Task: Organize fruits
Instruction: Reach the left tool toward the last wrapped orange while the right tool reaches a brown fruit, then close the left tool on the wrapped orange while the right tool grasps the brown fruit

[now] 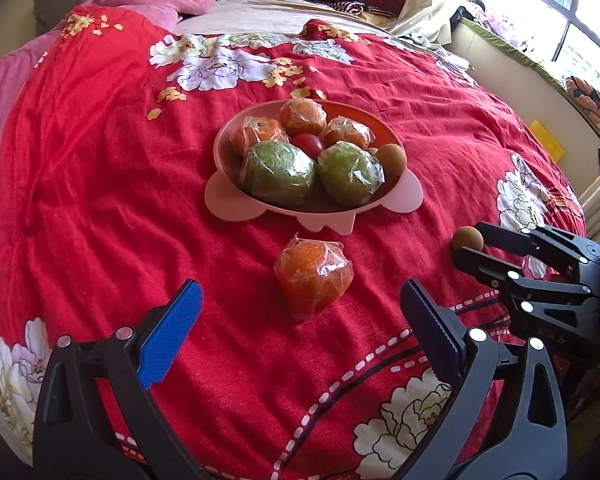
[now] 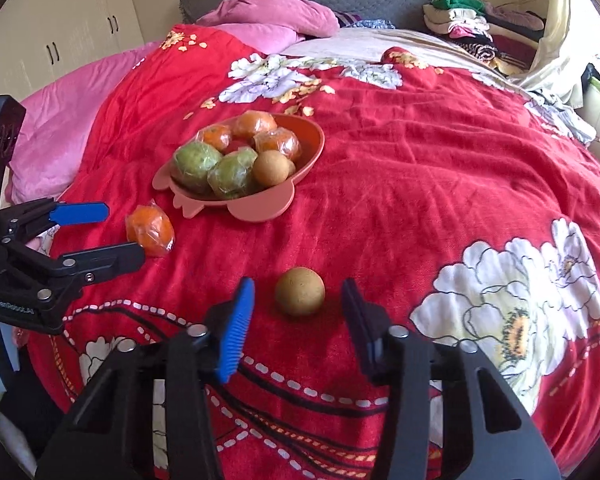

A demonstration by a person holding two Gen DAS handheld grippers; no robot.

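The right tool (image 2: pixel 298 322) stands narrowed around the brown fruit (image 2: pixel 300 297) on the bed (image 2: pixel 420 184), pads not yet touching it. The left tool (image 1: pixel 300 316) gapes wide before the wrapped orange (image 1: pixel 313 276), likely for pickup. Beyond, the pink bowl (image 1: pixel 236 200) holds the gathered fruit

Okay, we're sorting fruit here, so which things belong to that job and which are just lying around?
Job:
pink bowl of wrapped fruit
loose wrapped orange
loose brown fruit
left gripper
right gripper

Lying about:
pink pillow
folded clothes
yellow card
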